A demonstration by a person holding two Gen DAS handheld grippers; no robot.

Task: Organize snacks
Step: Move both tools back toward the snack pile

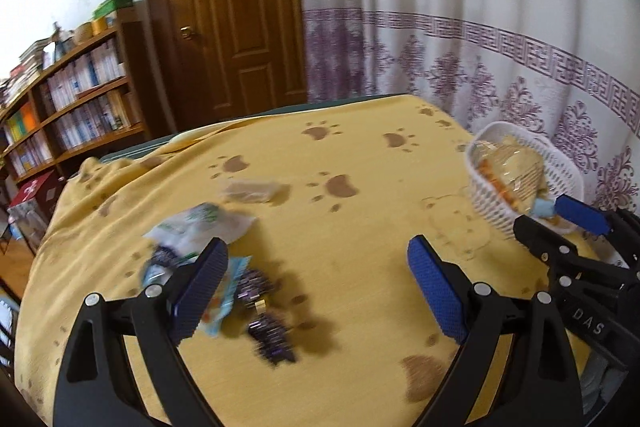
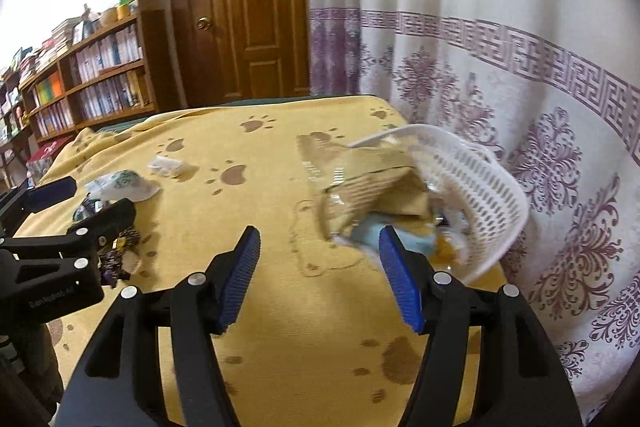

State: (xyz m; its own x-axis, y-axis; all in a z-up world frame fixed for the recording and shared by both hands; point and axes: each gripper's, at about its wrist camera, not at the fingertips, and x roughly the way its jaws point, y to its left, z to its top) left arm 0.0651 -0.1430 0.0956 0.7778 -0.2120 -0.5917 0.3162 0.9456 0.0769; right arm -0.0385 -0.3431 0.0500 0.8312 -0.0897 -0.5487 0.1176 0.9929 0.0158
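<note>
**Sorting snacks: loose packets left, basket right**

Looking down the left wrist view, the left gripper [image 1: 318,285] hangs with jaws spread wide and nothing between them. Under its left finger sits a heap of packets [image 1: 208,267]: a white-green pouch, a pale blue one, some dark purple wrappers. One clear packet [image 1: 252,190] lies apart, farther back. Over on the right edge, the white basket [image 1: 560,167] already carries a big crinkly bag. These wrappers look light, soft and slick, so my call is to pinch a sealed edge or corner, not the puffy middle, and gently, since the contents may crumble.

Switching to the right wrist view, the right gripper [image 2: 320,271] stands parted, nothing pressed between its pads. The basket [image 2: 480,187] is tipped toward us just beyond, a tan bag [image 2: 368,187] spilling over its rim, a blue packet [image 2: 416,241] just past the right finger.

Underneath, a yellow cloth [image 2: 260,219] with brown paw prints, soft and wrinkly. Behind: a wooden door [image 2: 240,7], bookshelves [image 2: 92,79], a white curtain [image 2: 520,27] with purple pattern.
</note>
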